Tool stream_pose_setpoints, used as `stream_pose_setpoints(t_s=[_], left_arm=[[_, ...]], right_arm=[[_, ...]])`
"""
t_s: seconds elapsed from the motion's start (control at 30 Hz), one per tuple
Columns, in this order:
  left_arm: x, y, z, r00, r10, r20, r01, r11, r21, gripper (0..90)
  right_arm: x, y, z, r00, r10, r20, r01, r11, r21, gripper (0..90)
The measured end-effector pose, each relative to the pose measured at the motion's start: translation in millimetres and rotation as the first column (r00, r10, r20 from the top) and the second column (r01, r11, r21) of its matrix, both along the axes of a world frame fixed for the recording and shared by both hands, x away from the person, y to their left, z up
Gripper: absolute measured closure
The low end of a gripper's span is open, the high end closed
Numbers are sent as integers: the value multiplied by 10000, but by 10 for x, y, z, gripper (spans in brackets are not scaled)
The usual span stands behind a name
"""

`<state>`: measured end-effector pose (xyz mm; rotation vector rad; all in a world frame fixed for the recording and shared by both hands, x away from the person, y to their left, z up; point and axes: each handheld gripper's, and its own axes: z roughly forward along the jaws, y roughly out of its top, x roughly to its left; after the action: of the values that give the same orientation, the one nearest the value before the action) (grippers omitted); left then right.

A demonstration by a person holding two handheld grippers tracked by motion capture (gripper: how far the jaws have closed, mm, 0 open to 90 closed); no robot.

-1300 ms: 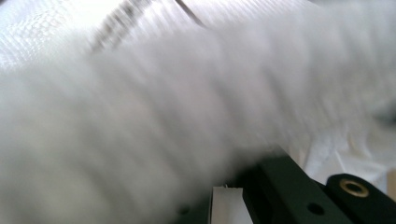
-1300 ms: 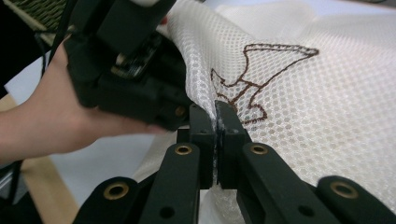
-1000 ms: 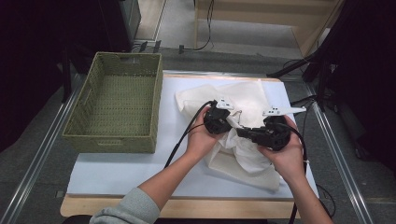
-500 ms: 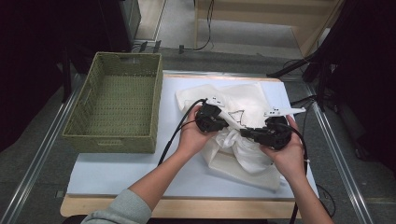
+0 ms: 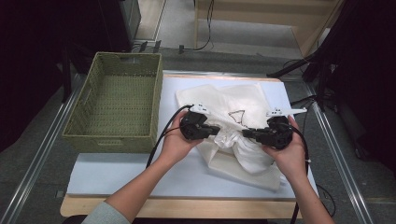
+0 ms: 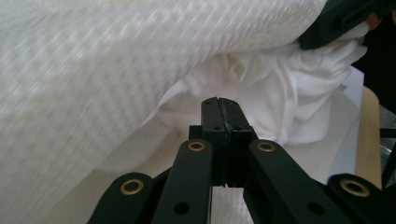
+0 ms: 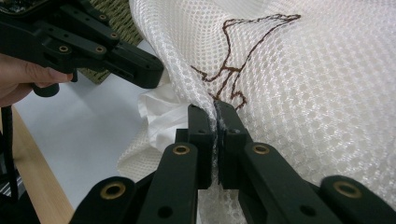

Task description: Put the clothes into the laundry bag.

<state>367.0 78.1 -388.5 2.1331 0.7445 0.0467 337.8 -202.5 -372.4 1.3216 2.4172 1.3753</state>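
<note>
A white mesh bag (image 5: 233, 100) with a brown stitched outline lies on the white mat, and a crumpled white cloth (image 5: 250, 156) sits at its near side. My right gripper (image 5: 243, 133) is shut on a fold of the mesh bag (image 7: 303, 93), just below the brown stitching; the mesh runs between the closed jaws (image 7: 215, 112). My left gripper (image 5: 218, 131) points at it from the left, jaws pressed together (image 6: 219, 105), with no fabric visibly between them. The mesh (image 6: 93, 70) hangs blurred to its left, with the white cloth (image 6: 261, 93) ahead.
A green woven basket (image 5: 114, 140) stands on the left side of the table, close to my left hand. The white mat (image 5: 116, 172) spreads toward the near wooden edge. Black cables trail from both grippers. A metal rail runs along each side.
My left gripper has moved left, away from the right one, and a little toward the person. The bag's near part between the grippers has spread. The right hand has barely shifted.
</note>
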Motion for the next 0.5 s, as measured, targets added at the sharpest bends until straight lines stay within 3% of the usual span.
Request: stream_pose_setpoints(t_s=[0.2, 0.4, 0.5], left_arm=[[-54, 209, -71, 9996, 292, 27, -293, 9993, 214, 872], [-82, 287, -221, 9988, 440, 236, -446, 9988, 220, 590], [-77, 229, -301, 9990, 419, 173, -426, 9980, 459, 572]], right_arm=[[3, -1, -4, 10000, 16, -52, -16, 10000, 20, 875], [4, 10, -9, 10000, 37, -85, -37, 10000, -26, 875], [5, 9, -7, 9999, 36, -112, -36, 10000, 15, 875]])
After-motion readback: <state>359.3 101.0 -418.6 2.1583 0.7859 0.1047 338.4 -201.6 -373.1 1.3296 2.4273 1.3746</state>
